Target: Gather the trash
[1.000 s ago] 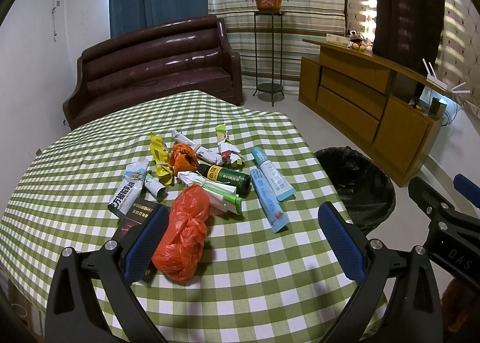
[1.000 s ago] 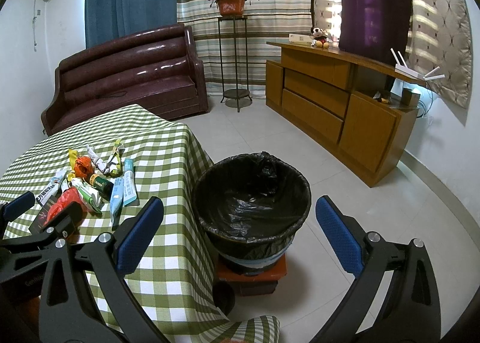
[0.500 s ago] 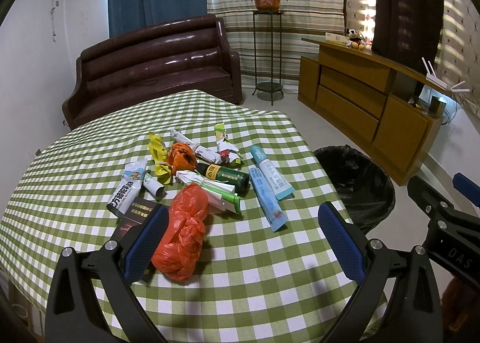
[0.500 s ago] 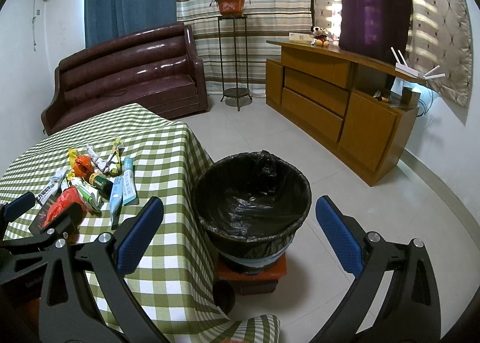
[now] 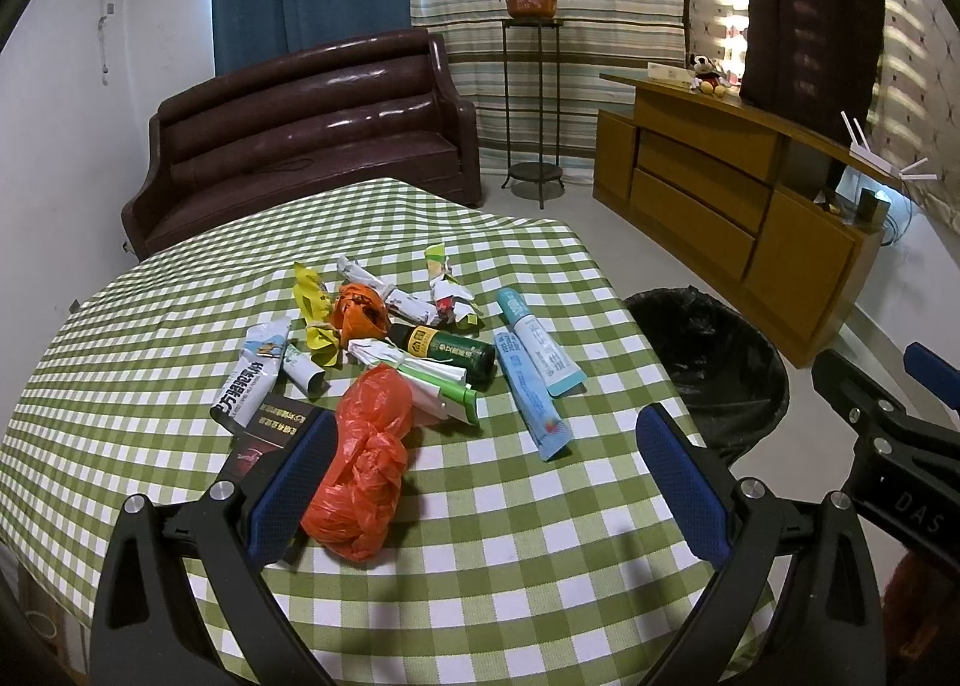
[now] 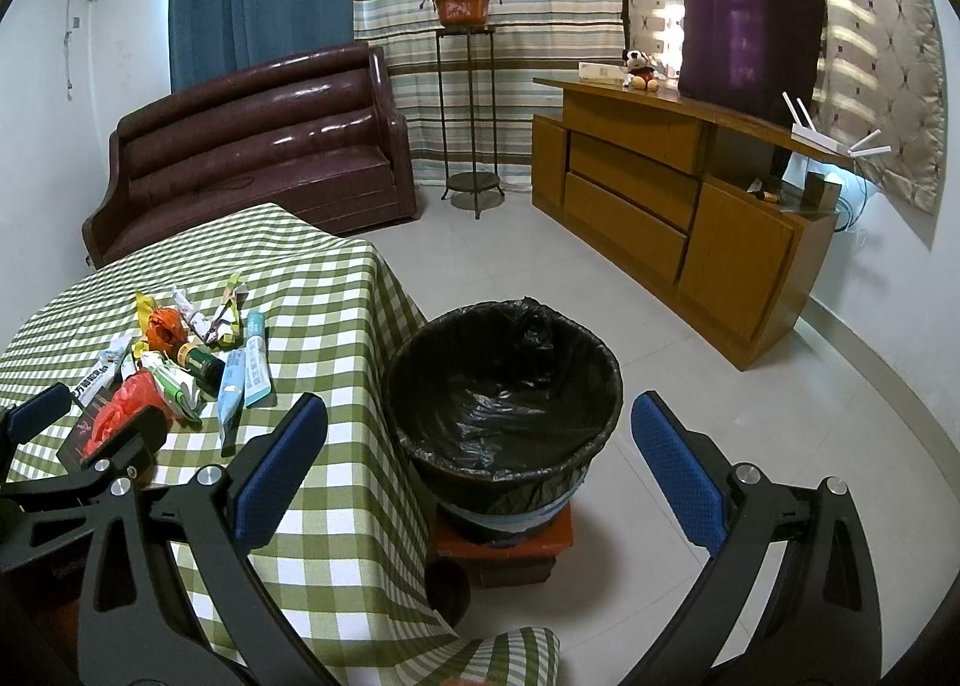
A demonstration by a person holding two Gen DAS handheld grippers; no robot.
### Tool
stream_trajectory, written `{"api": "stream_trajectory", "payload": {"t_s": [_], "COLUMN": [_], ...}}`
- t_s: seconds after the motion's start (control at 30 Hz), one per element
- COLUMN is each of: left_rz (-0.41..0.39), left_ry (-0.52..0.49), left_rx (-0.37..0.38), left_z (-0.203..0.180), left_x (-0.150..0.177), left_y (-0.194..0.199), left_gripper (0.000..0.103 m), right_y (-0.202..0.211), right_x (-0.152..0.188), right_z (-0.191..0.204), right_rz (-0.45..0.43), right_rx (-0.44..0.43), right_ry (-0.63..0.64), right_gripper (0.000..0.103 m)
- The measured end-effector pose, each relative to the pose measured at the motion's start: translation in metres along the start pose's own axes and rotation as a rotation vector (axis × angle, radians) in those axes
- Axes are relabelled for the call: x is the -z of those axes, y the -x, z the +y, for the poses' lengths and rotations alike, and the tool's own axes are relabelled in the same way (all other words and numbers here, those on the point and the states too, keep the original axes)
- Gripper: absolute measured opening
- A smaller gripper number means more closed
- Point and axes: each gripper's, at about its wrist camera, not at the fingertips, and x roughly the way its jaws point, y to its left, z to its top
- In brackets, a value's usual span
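Note:
Several pieces of trash lie in a heap on the green checked table (image 5: 540, 554): a knotted red plastic bag (image 5: 366, 458), a dark green bottle (image 5: 453, 353), two light blue tubes (image 5: 537, 359), a black box (image 5: 264, 434), yellow wrappers (image 5: 309, 302) and a crumpled orange wrapper (image 5: 360, 314). My left gripper (image 5: 489, 482) hovers open over the table's near part, its left finger beside the red bag. A black-lined trash bin (image 6: 504, 416) stands on the floor right of the table. My right gripper (image 6: 480, 470) is open and empty in front of the bin.
A brown leather sofa (image 5: 300, 128) stands behind the table. A wooden sideboard (image 6: 678, 194) runs along the right wall, with a plant stand (image 6: 468, 104) between them. The bin rests on a red block (image 6: 498, 548). Tiled floor stretches to the right.
The left wrist view has shifted slightly; the trash sits a touch lower and nearer. The right gripper has barely moved. Both grippers stay open.

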Motion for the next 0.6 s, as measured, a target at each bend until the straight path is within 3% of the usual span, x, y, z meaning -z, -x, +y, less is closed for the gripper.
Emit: {"api": "stream_trajectory", "payload": {"t_s": [0.6], "left_rz": [0.044], "left_ry": [-0.039], "left_rx": [-0.013], "left_z": [0.014], "left_x": [0.007], "left_y": [0.003], "left_gripper": [0.096], "right_y": [0.001], "right_x": [0.006], "right_z": [0.011], "right_rz": [0.026], "right_rx": [-0.014], "right_ry": [0.027], "right_gripper": [0.099]}}
